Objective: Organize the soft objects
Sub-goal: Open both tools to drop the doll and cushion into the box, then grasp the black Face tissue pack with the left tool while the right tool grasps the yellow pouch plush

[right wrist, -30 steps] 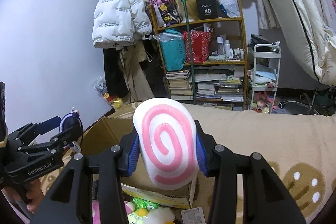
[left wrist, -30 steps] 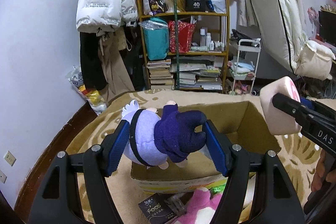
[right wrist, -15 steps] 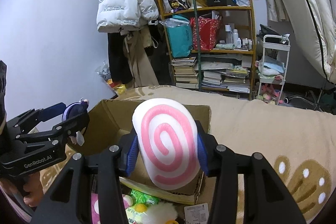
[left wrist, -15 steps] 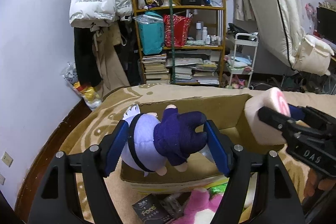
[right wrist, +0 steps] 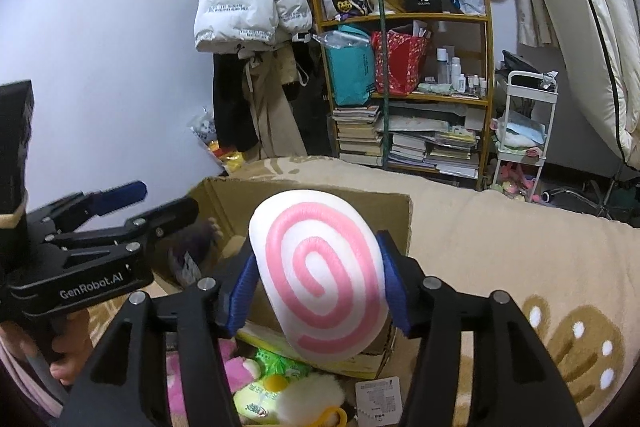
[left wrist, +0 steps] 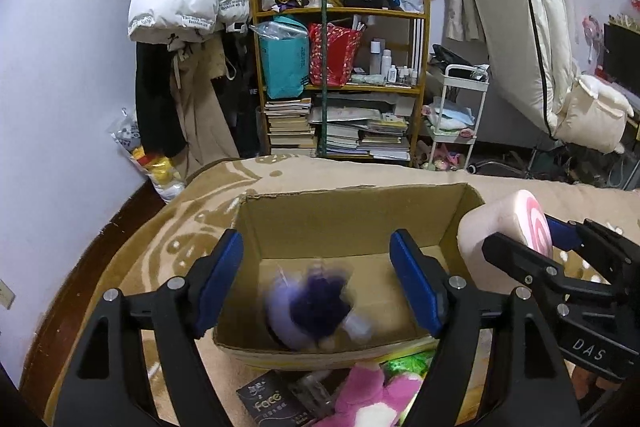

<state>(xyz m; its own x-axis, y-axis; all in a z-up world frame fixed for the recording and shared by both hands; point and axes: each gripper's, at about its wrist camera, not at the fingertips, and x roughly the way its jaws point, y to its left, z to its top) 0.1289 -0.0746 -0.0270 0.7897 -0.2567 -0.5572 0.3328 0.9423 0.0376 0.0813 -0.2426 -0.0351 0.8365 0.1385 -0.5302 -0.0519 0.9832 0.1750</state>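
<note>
The jaws of the left gripper (left wrist: 316, 281) are seen spread wide with nothing between their blue pads; they have just been opening. The jaws of the right gripper (right wrist: 318, 291) have also just been opening, yet the swirl cushion (right wrist: 320, 275) is still seen lodged between their blue pads, touched on both flanks.

In the left wrist view the left gripper is held at the lower centre, angled down over the cardboard box (left wrist: 352, 223). The right gripper is held at the right edge of that view, over the box's right corner. In the right wrist view a hand (right wrist: 66, 355) is seen at the lower left, wrapped round the left gripper's handle.

The purple plush doll (left wrist: 316, 311) is caught as a blur inside the box, low against the near wall; whether it has settled on the bottom cannot be told. Its colours are pale lilac and dark violet. The box is open-topped, of plain brown corrugated card, and stands on a beige patterned blanket (right wrist: 500, 227).

The cushion is a smooth, padded oval, white with a pink spiral. In front of the box a pink plush toy (left wrist: 372, 391) and a green packet (right wrist: 276, 363) are seen.
</note>
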